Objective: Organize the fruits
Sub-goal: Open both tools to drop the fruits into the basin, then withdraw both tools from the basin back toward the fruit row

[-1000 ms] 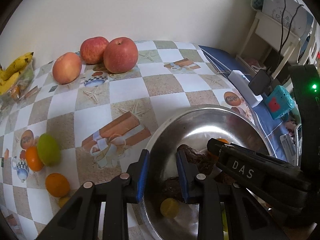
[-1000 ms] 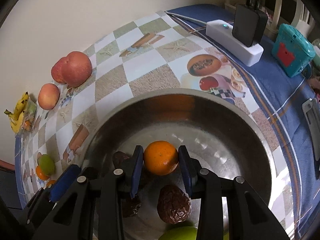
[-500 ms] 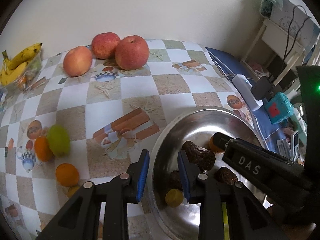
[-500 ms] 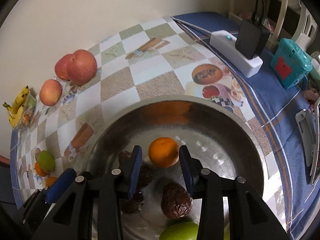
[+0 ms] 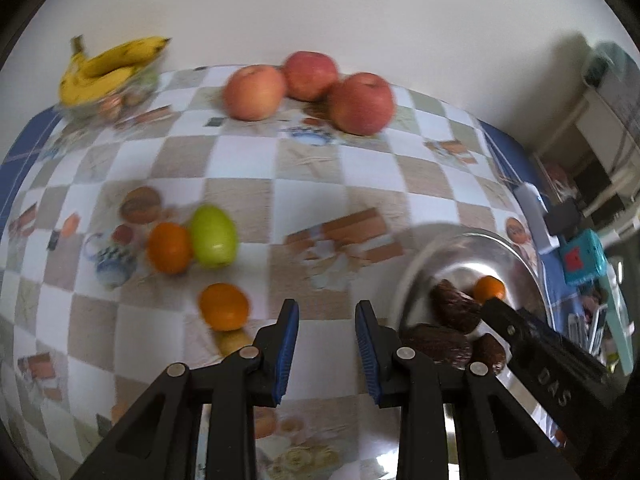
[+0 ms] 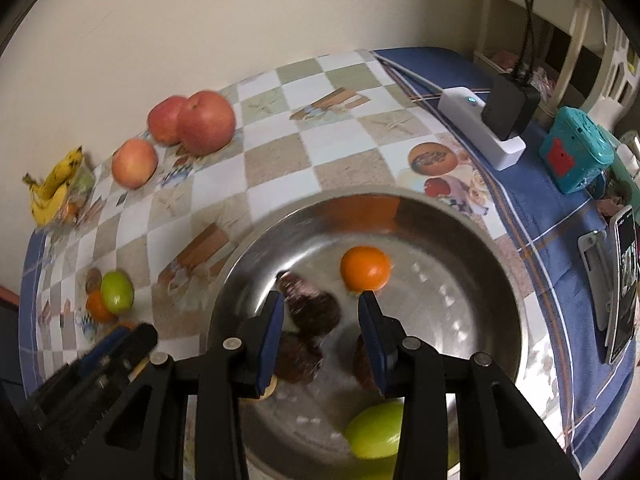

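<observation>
Currently left gripper (image 5: 327, 340) fingers parted, empty, over worktop (image 5: 248, 168); nearest loose orange (image 5: 224, 306) just beside. Light, firm, smooth-skinned, rolls easily: grip across widest middle. Right gripper (image 6: 322, 334) parted, empty, over bowl (image 6: 472, 240).

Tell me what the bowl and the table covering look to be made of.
Bowl: probably stainless steel, polished; its wall mirrors the orange as an orange smear. Table covering: likely printed vinyl or oilcloth, smooth with a faint sheen; could be cloth.

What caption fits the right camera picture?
Empty right gripper above a metal bowl holding an orange.
</observation>
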Demonstrator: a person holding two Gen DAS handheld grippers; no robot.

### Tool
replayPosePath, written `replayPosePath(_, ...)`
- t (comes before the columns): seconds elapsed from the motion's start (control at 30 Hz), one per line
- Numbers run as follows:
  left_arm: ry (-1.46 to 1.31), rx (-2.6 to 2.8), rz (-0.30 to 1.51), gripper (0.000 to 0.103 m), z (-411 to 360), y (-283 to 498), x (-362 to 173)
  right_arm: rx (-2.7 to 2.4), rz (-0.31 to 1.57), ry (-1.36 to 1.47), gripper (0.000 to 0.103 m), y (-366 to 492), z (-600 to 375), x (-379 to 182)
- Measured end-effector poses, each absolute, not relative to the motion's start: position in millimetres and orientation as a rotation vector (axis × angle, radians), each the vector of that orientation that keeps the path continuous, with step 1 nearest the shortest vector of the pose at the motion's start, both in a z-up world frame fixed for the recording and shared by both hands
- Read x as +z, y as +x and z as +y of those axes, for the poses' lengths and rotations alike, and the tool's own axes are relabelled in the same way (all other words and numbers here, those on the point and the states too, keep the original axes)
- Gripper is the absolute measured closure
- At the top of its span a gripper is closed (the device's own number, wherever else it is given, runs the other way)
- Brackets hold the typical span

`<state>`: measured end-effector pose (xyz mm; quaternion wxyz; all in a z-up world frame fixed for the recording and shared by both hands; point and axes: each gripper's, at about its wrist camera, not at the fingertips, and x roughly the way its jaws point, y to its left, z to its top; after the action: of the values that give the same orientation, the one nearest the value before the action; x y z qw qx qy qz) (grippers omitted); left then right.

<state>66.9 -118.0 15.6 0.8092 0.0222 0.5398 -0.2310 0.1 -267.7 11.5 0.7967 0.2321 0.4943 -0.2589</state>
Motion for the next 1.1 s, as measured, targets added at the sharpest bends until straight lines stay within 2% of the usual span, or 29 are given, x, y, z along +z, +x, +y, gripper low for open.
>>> replayPosePath(0.23, -0.004, -0.421, 1.173, 0.07, -92.2, 78.3, 14.7, -0.486, 1.073, 0.452, 0.063, 10.0, -240.7, 14.6)
replayPosePath(0.27, -0.002, -0.411, 1.177, 0.065, -90.7, 79.9, 13.7, -0.481, 1.08, 0.442, 0.063, 12.3, -238.0, 13.4)
replayPosePath(0.33, 0.013, -0.387, 1.185, 0.048, -88.4, 82.3, 10.4, -0.477, 1.092, 0.433, 0.063, 15.2, -235.0, 10.4)
replayPosePath(0.37, 0.018, -0.374, 1.187, 0.035, -86.9, 83.3, 8.9, -0.476, 1.097, 0.431, 0.063, 16.0, -234.5, 9.2)
replayPosePath(0.4, 0.018, -0.369, 1.188, 0.032, -85.9, 83.9, 8.1, -0.475, 1.101, 0.429, 0.061, 16.6, -234.2, 8.1)
replayPosePath(0.47, 0.016, -0.354, 1.193, 0.031, -83.0, 85.7, 6.8, -0.481, 1.104, 0.426, 0.039, 17.2, -234.4, 7.3)
replayPosePath(0.57, 0.038, -0.321, 1.197, 0.015, -80.5, 87.5, 4.1, -0.489, 1.096, 0.438, 0.037, 16.5, -237.1, 7.8)
replayPosePath(0.7, 0.054, -0.289, 1.197, 0.001, -77.5, 89.4, 1.1, -0.511, 1.104, 0.431, 0.033, 16.7, -239.2, 5.8)
replayPosePath(0.8, 0.078, -0.27, 1.185, 0.0, -78.3, 89.3, 0.9, -0.514, 1.109, 0.432, 0.028, 16.5, -240.1, 3.7)
replayPosePath(0.83, 0.089, -0.263, 1.18, 0.0, -78.5, 89.1, 0.7, -0.519, 1.109, 0.429, 0.017, 16.4, -240.2, 3.3)
replayPosePath(0.87, 0.094, -0.261, 1.178, 0.0, -78.8, 89.1, 0.8, -0.528, 1.108, 0.422, 0.014, 16.5, -240.0, 3.3)
replayPosePath(1.1, 0.095, -0.239, 1.177, 0.0, -74.8, 90.8, -1.4, -0.544, 1.1, 0.399, 0.013, 16.0, -239.0, 2.9)
